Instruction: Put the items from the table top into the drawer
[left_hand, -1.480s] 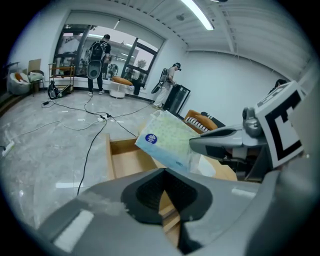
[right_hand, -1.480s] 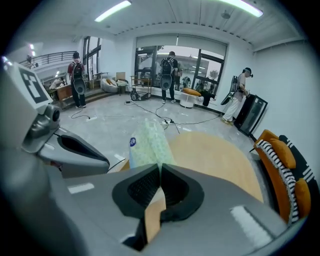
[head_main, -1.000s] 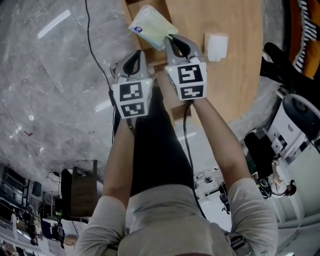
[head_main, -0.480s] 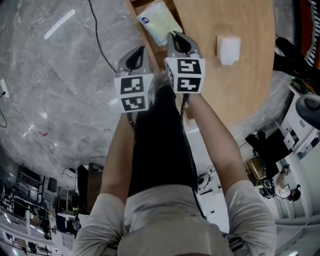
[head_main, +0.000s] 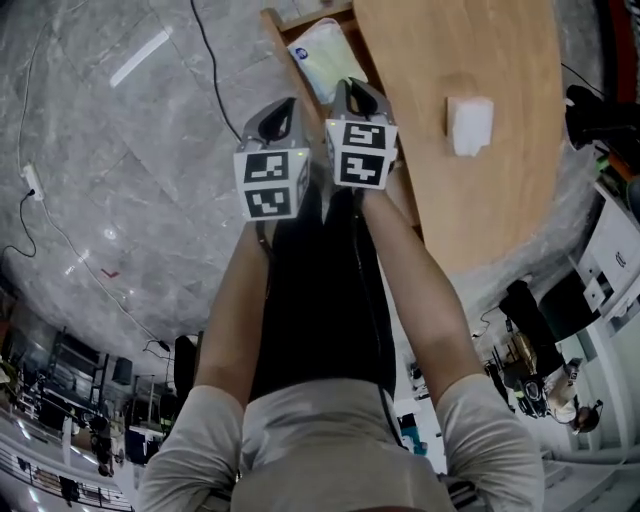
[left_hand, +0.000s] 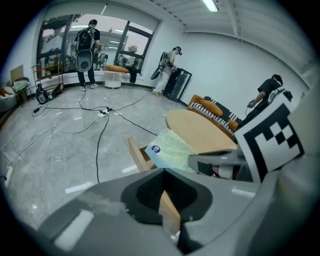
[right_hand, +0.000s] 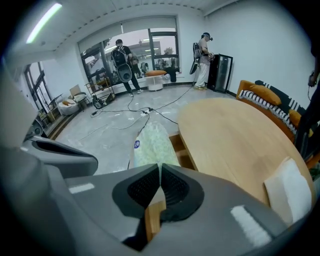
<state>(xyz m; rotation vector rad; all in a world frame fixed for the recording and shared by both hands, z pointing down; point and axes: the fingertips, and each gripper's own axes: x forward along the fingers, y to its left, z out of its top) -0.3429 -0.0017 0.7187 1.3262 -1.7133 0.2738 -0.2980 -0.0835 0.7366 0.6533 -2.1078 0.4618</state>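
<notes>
Head view shows our left gripper (head_main: 280, 110) and right gripper (head_main: 352, 90) side by side at the edge of the round wooden table (head_main: 500, 200). We hold both pairs of jaws pressed together, with nothing between them. The pale green packet (head_main: 325, 55) lies in the pulled-out drawer (head_main: 283, 40) just ahead of our grippers. The white folded pad (head_main: 470, 125) sits on the tabletop, apart from both.

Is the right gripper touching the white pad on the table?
Apart. Head view shows bare tabletop between the right gripper and the white pad.
</notes>
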